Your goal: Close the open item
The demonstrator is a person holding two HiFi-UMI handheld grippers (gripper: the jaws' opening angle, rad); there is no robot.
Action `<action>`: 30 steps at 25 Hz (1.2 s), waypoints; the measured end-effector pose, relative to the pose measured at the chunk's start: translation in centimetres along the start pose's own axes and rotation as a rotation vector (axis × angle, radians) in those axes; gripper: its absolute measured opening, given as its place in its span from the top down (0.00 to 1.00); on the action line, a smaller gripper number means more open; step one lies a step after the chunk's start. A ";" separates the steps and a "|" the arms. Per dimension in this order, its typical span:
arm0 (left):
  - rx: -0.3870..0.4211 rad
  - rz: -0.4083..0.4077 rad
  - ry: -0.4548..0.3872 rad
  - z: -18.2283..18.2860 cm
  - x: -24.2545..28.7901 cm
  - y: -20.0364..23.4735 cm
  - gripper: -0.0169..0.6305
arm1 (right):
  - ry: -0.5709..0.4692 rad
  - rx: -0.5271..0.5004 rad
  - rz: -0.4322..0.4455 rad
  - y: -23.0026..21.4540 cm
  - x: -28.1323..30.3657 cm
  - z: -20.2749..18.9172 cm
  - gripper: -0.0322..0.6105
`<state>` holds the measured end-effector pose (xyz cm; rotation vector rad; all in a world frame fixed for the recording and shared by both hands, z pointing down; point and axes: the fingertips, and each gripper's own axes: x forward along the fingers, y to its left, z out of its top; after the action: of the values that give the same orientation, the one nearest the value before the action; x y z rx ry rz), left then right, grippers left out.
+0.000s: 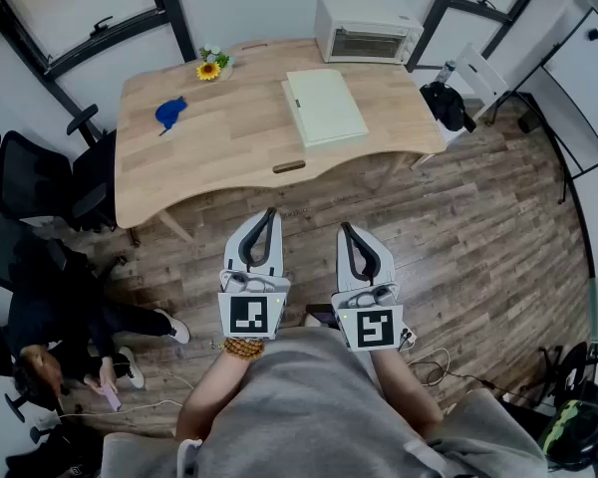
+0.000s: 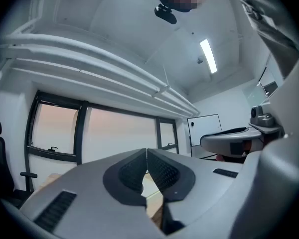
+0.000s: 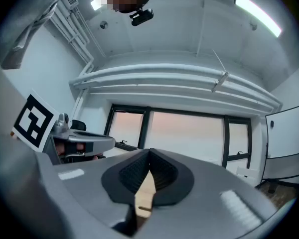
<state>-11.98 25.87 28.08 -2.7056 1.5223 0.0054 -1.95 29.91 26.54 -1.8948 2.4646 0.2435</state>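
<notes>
On the wooden table [image 1: 229,157], a flat pale green case [image 1: 324,106] lies near a white toaster oven [image 1: 367,28]; from here its door looks closed. A small brown handle [image 1: 289,166] sits on the table's front edge. My left gripper [image 1: 268,214] and right gripper [image 1: 347,229] are held side by side close to my body, well short of the table, both shut with nothing between the jaws. The left gripper view shows the left gripper [image 2: 147,151] pointing level at the windows. My right gripper [image 3: 149,151] points the same way, a strip of table showing between its pads.
A sunflower [image 1: 209,69] and a blue object [image 1: 170,113] rest on the table's left part. Black office chairs [image 1: 40,187] stand to the left, where a seated person [image 1: 50,347] is on the floor. A bag [image 1: 445,105] hangs off the table's right end.
</notes>
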 end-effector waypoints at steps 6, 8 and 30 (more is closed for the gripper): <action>0.001 0.009 0.005 -0.5 1.1 -1.6 0.95 | 0.033 -0.030 -0.004 -2.4 -0.4 -1.5 0.93; 0.013 0.011 0.007 -0.7 1.5 -2.3 0.96 | 0.037 -0.027 0.004 -3.1 -0.6 -2.0 0.93; 0.003 0.084 0.085 -4.0 3.9 -5.8 0.95 | 0.170 -0.077 0.031 -10.0 -1.3 -8.4 0.93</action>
<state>-5.07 25.35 32.21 -2.6704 1.6559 -0.1106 8.63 27.56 33.87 -1.9870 2.6304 0.1871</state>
